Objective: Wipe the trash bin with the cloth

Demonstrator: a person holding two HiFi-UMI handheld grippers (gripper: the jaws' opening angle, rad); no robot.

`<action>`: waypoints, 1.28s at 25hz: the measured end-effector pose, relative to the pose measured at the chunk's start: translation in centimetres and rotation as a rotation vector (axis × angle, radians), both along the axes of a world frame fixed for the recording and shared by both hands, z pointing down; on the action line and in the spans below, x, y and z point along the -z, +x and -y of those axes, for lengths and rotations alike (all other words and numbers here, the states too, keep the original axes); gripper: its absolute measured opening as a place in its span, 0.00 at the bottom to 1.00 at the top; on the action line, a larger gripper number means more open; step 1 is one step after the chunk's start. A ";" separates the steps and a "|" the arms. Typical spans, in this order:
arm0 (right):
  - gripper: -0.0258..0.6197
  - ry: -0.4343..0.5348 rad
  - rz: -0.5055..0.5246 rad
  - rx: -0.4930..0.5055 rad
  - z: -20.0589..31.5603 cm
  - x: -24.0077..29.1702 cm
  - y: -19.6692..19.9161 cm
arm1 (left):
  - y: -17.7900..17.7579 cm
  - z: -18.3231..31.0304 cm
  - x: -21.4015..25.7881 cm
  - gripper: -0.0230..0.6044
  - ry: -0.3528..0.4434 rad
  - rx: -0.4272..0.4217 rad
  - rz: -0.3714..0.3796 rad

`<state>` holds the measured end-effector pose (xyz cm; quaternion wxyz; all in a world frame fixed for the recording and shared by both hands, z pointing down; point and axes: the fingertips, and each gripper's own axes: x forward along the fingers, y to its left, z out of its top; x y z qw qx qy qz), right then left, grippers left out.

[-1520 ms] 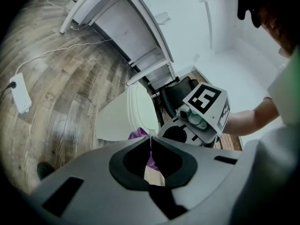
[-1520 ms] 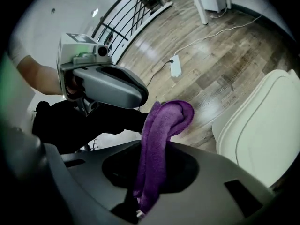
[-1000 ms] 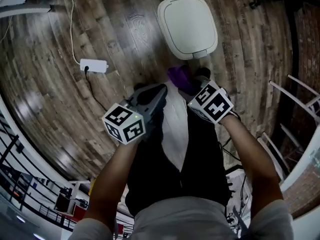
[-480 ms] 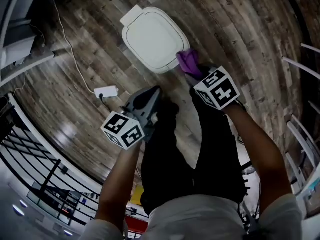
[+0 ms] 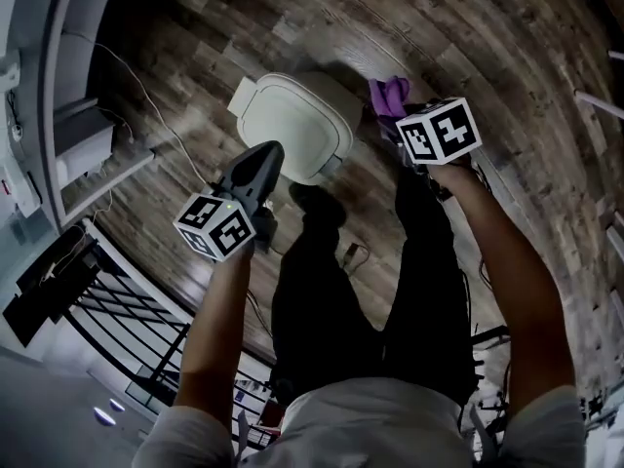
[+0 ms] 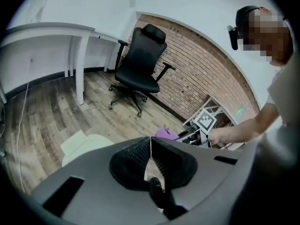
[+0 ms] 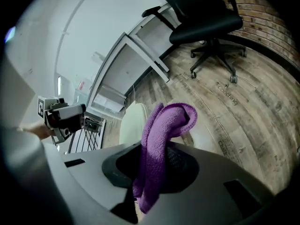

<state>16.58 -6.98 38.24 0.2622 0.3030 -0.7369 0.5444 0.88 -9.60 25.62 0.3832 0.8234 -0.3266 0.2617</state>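
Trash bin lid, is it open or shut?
Shut. The white plastic trash bin has its lid lying flat across the top in the head view, and none of the inside shows.

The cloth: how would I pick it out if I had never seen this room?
Find the pale trash bin standing on the wooden floor. Just right of it in the head view, the right tongs clamp the cloth. It is the only purple thing, soft and folded over.
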 end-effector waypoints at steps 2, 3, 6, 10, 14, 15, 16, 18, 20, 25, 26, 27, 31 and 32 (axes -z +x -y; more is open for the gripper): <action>0.16 -0.033 0.032 -0.067 1.3 -1.0 0.4 | -0.1 2.8 -0.2 0.05 0.025 -0.028 0.017; 0.16 -0.055 0.055 -0.103 1.9 -1.6 0.2 | -0.3 4.0 -0.5 0.05 0.035 -0.045 0.024; 0.16 -0.112 0.121 -0.200 4.2 -3.5 -1.1 | -1.6 7.7 -2.1 0.05 0.059 -0.107 0.042; 0.16 -0.139 0.174 -0.281 7.9 -6.4 -3.9 | -4.3 12.3 -5.6 0.05 0.069 -0.198 0.055; 0.16 -0.179 0.152 -0.417 11.8 -9.0 -4.8 | -6.1 16.5 -8.7 0.05 0.051 -0.295 0.036; 0.16 -0.198 0.148 -0.451 12.4 -9.3 -5.3 | -6.7 16.9 -9.3 0.05 0.031 -0.306 0.028; 0.16 -0.217 0.147 -0.472 12.9 -9.6 -5.9 | -7.5 17.1 -9.8 0.05 0.011 -0.310 0.020; 0.16 -0.243 0.148 -0.476 14.6 -9.8 -7.1 | -8.8 18.2 -10.6 0.05 -0.008 -0.312 0.005; 0.16 -0.262 0.158 -0.454 16.9 -10.0 -8.2 | -9.3 19.5 -11.4 0.05 -0.009 -0.319 -0.008; 0.16 -0.353 0.221 -0.361 21.7 -11.6 -12.9 | -10.2 21.4 -13.8 0.05 -0.029 -0.315 -0.038; 0.17 -0.375 0.233 -0.343 22.5 -12.0 -14.3 | -10.5 21.5 -14.2 0.05 -0.039 -0.306 -0.044; 0.16 -0.400 0.244 -0.323 23.1 -12.4 -15.8 | -10.8 21.5 -14.7 0.05 -0.049 -0.301 -0.048; 0.17 -0.517 0.261 -0.219 23.7 -13.9 -21.4 | -11.7 21.3 -15.9 0.05 -0.092 -0.308 -0.052; 0.17 -0.540 0.266 -0.198 23.8 -14.1 -22.5 | -11.8 21.2 -16.1 0.05 -0.099 -0.312 -0.053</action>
